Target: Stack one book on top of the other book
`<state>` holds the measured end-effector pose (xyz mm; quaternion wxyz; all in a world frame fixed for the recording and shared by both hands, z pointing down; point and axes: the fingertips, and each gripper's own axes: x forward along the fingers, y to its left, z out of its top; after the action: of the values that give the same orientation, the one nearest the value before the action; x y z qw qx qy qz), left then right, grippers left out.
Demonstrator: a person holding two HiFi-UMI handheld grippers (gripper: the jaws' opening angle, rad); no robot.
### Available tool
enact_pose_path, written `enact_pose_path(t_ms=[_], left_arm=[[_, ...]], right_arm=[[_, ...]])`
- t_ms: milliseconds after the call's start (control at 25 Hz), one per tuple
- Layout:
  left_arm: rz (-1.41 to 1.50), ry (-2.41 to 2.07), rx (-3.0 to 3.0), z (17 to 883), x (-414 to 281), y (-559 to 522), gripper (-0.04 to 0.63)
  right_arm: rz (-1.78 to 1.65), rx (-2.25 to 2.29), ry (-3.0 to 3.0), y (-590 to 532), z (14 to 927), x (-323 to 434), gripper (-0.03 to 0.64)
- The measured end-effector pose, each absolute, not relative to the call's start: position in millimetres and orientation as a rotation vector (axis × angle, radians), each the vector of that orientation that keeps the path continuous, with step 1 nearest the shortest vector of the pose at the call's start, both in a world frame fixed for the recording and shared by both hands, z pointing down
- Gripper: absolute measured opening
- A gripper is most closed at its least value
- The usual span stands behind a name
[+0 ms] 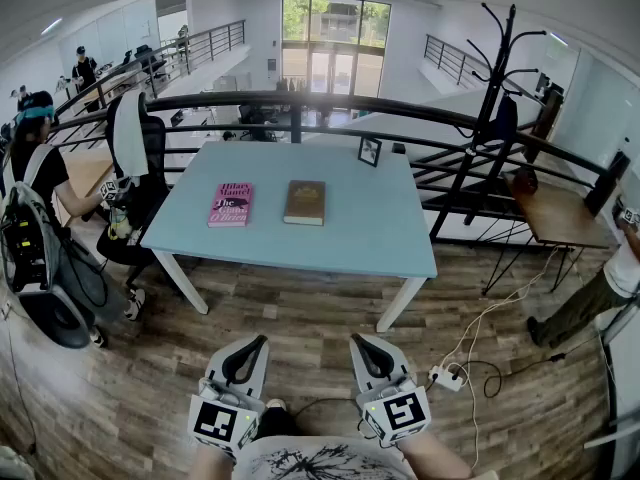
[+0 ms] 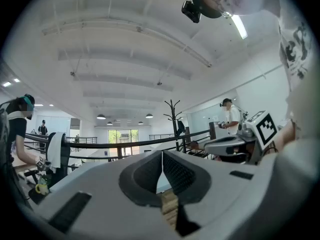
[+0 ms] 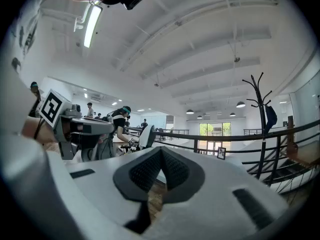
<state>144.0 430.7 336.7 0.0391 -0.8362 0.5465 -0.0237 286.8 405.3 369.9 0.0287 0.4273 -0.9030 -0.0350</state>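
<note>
A pink book (image 1: 231,205) and a brown book (image 1: 304,202) lie side by side, apart, on the light blue table (image 1: 370,238) in the head view. Both grippers are held low in front of the body, well short of the table, over the wooden floor. My left gripper (image 1: 260,341) is shut with nothing in it, and its pads meet in the left gripper view (image 2: 162,156). My right gripper (image 1: 355,340) is shut and empty too, pads together in the right gripper view (image 3: 161,154). Neither book shows in the gripper views.
A small framed picture (image 1: 369,151) stands at the table's far edge. A black railing (image 1: 300,103) runs behind the table. An office chair (image 1: 135,168) and a seated person (image 1: 40,168) are at the left. A power strip with cables (image 1: 447,377) lies on the floor right.
</note>
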Motion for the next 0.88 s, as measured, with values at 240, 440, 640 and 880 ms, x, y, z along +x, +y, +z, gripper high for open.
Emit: enact_pose_path(t_ms=[240,440,640,880], left_arm=[[-0.077,1.672,-2.569,338.6,142.7,428.3,0.011],[-0.077,1.669,-2.582,341.4,136.8,421.9,0.011],[-0.081,1.680,-2.596,348.8,120.4,405.3,0.011],[-0.065,1.683,-2.639,356.7,82.4,367.4,0.011]], right_arm=[[-0.105,1.311,-2.783,403.3,374.3,283.8,-0.009],[-0.056,1.347,-2.777,394.7,378.7,282.0,-0.009],[0.018,1.415,-2.757,374.4,385.7,275.6,-0.008],[0.073,1.437,-2.689,337.6,403.4,241.1,-0.008]])
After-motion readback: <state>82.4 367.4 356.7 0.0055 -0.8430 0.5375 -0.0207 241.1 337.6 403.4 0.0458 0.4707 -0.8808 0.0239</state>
